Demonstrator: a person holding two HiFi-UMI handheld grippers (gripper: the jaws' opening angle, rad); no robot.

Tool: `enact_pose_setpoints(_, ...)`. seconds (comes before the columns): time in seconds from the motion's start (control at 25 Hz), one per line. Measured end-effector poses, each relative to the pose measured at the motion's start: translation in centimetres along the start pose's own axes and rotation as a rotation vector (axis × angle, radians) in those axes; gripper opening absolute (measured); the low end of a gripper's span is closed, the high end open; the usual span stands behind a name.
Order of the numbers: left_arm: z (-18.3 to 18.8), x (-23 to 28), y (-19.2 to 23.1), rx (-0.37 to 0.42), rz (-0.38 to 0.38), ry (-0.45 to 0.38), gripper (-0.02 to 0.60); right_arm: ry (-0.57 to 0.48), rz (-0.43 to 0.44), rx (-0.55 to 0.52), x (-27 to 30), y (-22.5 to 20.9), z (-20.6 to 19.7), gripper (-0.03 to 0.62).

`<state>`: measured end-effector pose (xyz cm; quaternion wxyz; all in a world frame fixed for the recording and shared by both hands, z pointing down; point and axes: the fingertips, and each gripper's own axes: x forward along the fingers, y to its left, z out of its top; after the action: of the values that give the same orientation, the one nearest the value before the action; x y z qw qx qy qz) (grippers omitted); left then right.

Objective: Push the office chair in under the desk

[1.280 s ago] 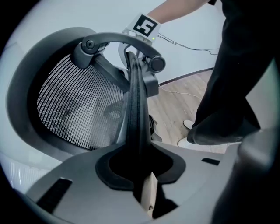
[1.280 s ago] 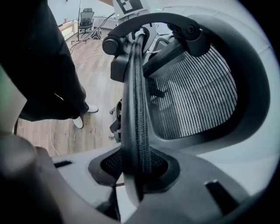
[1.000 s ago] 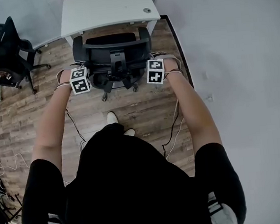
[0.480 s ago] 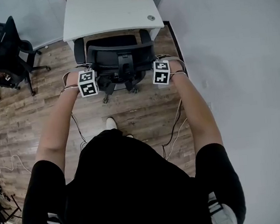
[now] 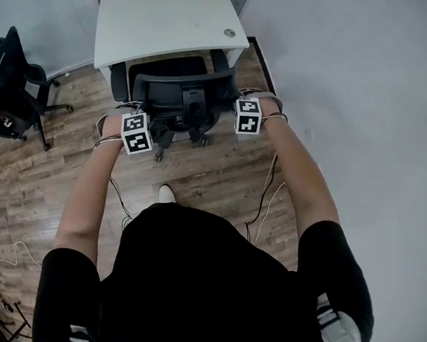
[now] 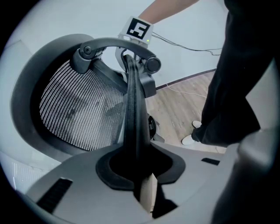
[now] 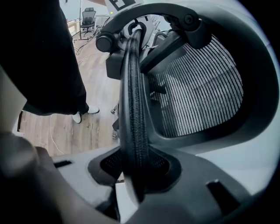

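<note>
The office chair faces the desk, its backrest lying left-right. The left gripper and right gripper are clamped on the backrest's rim. Only the gripper views show its mesh.

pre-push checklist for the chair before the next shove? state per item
1. Left gripper clamped on the backrest rim: ok.
2. Right gripper clamped on the opposite rim: ok.
3. Office chair lined up with the desk opening: ok, roughly centred.
4. Chair fully under the desk: not ok, the backrest and armrests stand outside the desk edge.
5. Armrests clear the desk underside: cannot tell, heights do not show from above.
6. Cables clear of the chair: ok, they trail over the floor behind it.
</note>
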<state>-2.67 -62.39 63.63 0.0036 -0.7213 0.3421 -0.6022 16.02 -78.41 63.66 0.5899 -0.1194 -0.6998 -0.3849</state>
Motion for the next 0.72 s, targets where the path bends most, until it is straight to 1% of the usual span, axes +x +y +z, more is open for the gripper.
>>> enact_pose_setpoints(0.12,-0.1,-0.1,-0.1,-0.004,0.001,-0.002,0.072,-0.004,0.002,0.007,0.0,0.1,0.2,0.109)
enact_pose_setpoints(0.2,-0.1,-0.1,-0.3,-0.013,-0.020,-0.004,0.080,-0.011,0.011,0.023,-0.1,0.1,0.2,0.117)
enact_pose_setpoints(0.24,-0.1,-0.1,-0.5,-0.018,-0.040,-0.007,0.099,-0.018,0.022,0.040,-0.3,0.1,0.2,0.128)
enact_pose_setpoints(0.36,0.0,-0.3,-1.1,-0.036,-0.103,-0.027,0.183,-0.060,0.066,0.103,-1.3,0.0,0.1,0.164)
enact_pose_setpoints(0.44,0.2,-0.9,-0.7,-0.069,-0.113,-0.052,0.221,-0.092,0.083,0.115,-2.3,0.0,0.0,0.169)
enact_pose_setpoints(0.52,0.5,-1.8,-0.2,-0.109,-0.094,-0.071,0.230,-0.137,0.077,0.114,-3.7,0.0,0.0,0.170)
enact_pose_setpoints(0.56,0.7,-2.4,0.2,-0.128,-0.072,-0.083,0.232,-0.173,0.060,0.125,-4.5,-0.2,0.1,0.169)
enact_pose_setpoints(0.64,1.3,-3.9,1.1,-0.190,-0.006,-0.129,0.232,-0.278,0.011,0.192,-6.5,-0.9,0.5,0.169)
enact_pose_setpoints(0.72,2.4,-5.7,2.2,-0.297,0.074,-0.214,0.232,-0.416,-0.043,0.294,-8.9,-1.9,1.1,0.169)
